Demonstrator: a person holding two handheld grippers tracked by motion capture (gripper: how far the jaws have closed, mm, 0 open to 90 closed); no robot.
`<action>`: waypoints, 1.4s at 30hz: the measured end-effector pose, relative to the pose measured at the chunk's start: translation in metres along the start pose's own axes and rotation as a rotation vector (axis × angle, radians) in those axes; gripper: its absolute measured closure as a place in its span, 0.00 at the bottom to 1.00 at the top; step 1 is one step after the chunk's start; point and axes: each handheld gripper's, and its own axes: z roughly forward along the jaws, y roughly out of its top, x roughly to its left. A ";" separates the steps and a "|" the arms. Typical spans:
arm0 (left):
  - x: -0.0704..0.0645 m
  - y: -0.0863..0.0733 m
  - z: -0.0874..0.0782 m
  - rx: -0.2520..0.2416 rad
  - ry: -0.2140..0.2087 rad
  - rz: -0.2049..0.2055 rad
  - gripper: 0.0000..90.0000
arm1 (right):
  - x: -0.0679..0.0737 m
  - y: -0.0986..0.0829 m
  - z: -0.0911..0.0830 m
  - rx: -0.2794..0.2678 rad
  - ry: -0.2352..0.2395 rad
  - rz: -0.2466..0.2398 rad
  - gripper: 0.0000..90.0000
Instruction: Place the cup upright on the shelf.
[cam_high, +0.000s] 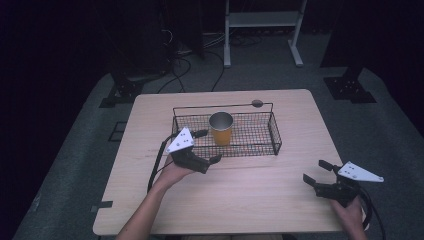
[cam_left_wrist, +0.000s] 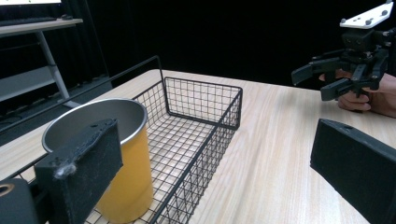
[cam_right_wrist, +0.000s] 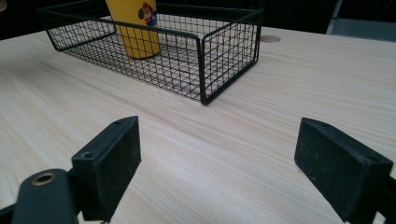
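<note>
The yellow cup (cam_high: 221, 128) stands upright inside the black wire basket (cam_high: 260, 148), toward the basket's left half, and the basket sits at the middle of the far part of the wooden worktop (cam_high: 250, 195). The left tongs (cam_high: 207, 146) hover at the basket's near-left corner, released, jaws spread wide: in the left gripper view one jaw sits over the basket close beside the cup's steel rim, the other hangs outside the near wall above bare wood. The right tongs (cam_high: 316, 171) rest well apart at the near right of the worktop, also released and holding nothing.

The step in hand looks like a reach for the cup. To do it well, the near wall of the basket has to stop lying between the jaws; as they stand now, closing would pinch wire as well as cup. Lift the left tongs a little above the basket's edge, bring both jaws inside, and settle them on opposite sides of the cup just under its rim. Keep the tongs level so the cup stays upright, close gently since the wall is smooth and round, then raise it straight up until its base is above the wire before moving sideways. The right tongs could steady the basket's right end if it drags
</note>
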 end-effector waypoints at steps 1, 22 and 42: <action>0.000 0.000 0.000 0.000 0.000 0.000 0.02 | 0.000 0.000 0.000 0.000 0.000 0.000 0.15; -0.016 -0.018 -0.011 -0.006 0.019 -0.003 0.02 | 0.000 0.000 0.000 0.002 -0.003 -0.001 0.15; -0.032 -0.041 -0.024 -0.006 0.049 -0.025 0.02 | 0.000 0.000 0.000 0.004 -0.006 -0.005 0.15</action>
